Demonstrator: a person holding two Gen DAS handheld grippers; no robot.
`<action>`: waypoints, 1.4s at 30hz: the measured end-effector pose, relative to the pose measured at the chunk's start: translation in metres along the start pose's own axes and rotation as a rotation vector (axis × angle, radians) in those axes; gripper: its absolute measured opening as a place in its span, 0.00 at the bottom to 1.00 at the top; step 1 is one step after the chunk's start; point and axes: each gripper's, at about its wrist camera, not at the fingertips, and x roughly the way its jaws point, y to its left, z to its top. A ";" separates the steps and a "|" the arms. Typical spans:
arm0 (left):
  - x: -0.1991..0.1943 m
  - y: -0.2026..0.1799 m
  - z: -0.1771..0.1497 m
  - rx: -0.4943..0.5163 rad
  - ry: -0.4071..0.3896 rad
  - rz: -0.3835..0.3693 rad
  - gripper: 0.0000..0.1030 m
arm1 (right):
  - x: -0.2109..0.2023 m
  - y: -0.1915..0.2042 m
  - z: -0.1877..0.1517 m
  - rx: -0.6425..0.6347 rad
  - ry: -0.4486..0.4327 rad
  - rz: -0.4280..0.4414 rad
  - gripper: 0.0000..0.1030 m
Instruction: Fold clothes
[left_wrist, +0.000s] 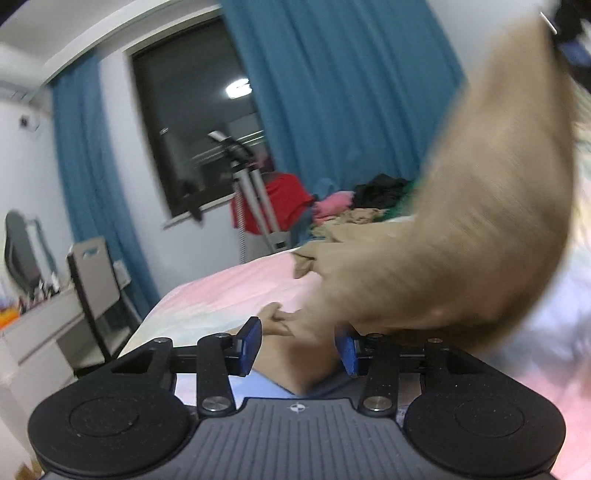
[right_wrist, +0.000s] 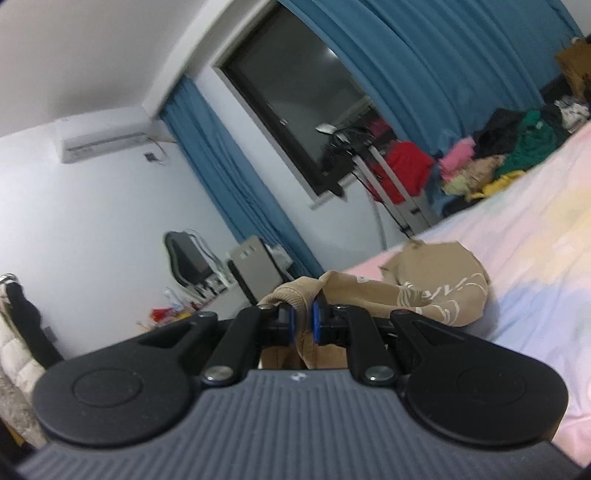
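Observation:
A tan sweatshirt (left_wrist: 491, 206) with pale lettering hangs blurred from the upper right of the left wrist view down onto the pink bed (left_wrist: 229, 288). My left gripper (left_wrist: 299, 345) is open, its blue pads (left_wrist: 251, 341) wide apart, and a fold of the tan cloth lies loosely in the gap. In the right wrist view my right gripper (right_wrist: 303, 322) is shut on the sweatshirt's ribbed hem (right_wrist: 295, 295). The rest of the sweatshirt (right_wrist: 436, 280) is bunched on the bed (right_wrist: 535, 236) just beyond it.
A heap of mixed clothes (right_wrist: 498, 162) in pink, green, black and yellow lies at the bed's far end. A red garment (left_wrist: 284, 199) hangs by a metal stand (left_wrist: 255, 192) under the dark window. A desk and chair (left_wrist: 96, 280) stand left of the bed.

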 end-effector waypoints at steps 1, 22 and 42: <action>-0.004 0.006 0.001 -0.014 0.012 0.001 0.46 | 0.005 -0.003 -0.003 0.006 0.025 -0.043 0.13; -0.065 -0.069 -0.021 0.155 0.013 -0.292 0.74 | 0.015 -0.020 -0.021 0.099 0.103 -0.166 0.13; -0.079 -0.030 0.010 -0.099 -0.175 0.014 0.74 | 0.022 -0.016 -0.028 0.072 0.141 -0.185 0.13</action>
